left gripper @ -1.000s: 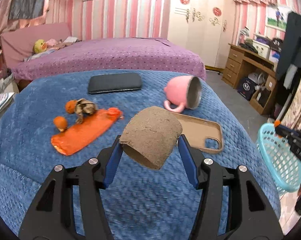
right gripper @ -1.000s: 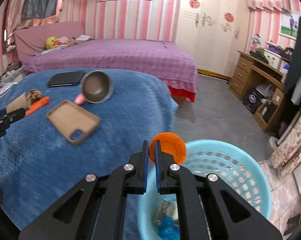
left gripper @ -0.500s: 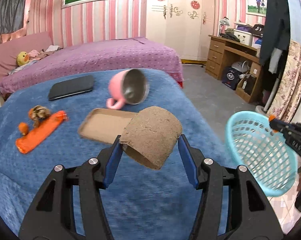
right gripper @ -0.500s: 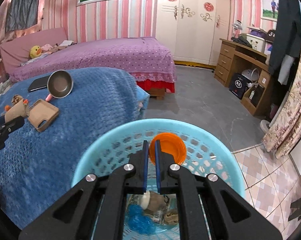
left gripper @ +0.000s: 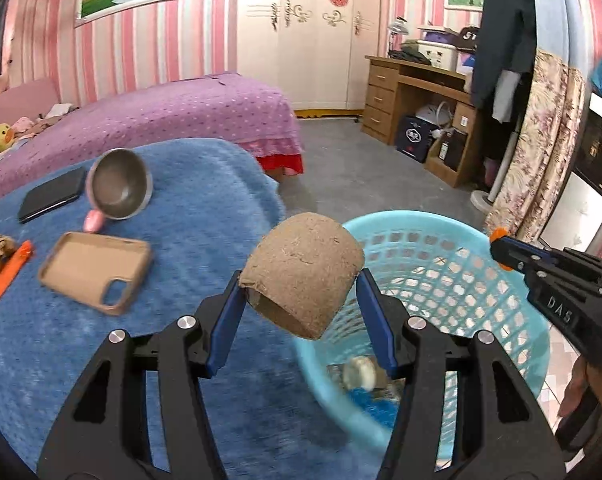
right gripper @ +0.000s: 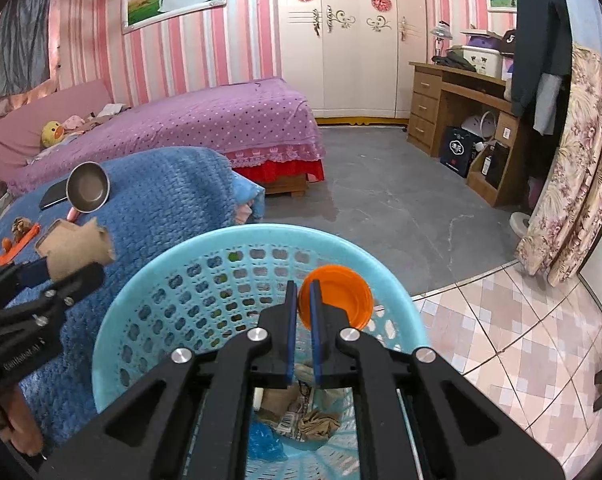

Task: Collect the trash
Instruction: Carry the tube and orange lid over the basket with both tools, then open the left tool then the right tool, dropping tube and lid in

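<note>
My left gripper (left gripper: 299,280) is shut on a brown cardboard tube (left gripper: 303,270) and holds it in the air at the near-left rim of the light blue basket (left gripper: 453,240). My right gripper (right gripper: 303,292) is shut on an orange lid (right gripper: 341,300) above the inside of the basket (right gripper: 173,276). The basket holds paper scraps and a blue wrapper (right gripper: 265,446). The tube also shows at the left of the right wrist view (right gripper: 77,248), and the right gripper at the right of the left wrist view (left gripper: 501,250).
On the blue blanket (left gripper: 205,208) lie a tan phone case (left gripper: 95,270), a tipped pink mug (left gripper: 119,190), a black phone (left gripper: 51,200), an orange peel strip (left gripper: 5,280) and a brown crumpled scrap (left gripper: 1,246). A purple bed, a wooden desk and floral curtains stand beyond.
Both grippers have swung right from the blanket toward the basket. The orange lid is over the basket's inside, and the tube has come to the basket's rim.
</note>
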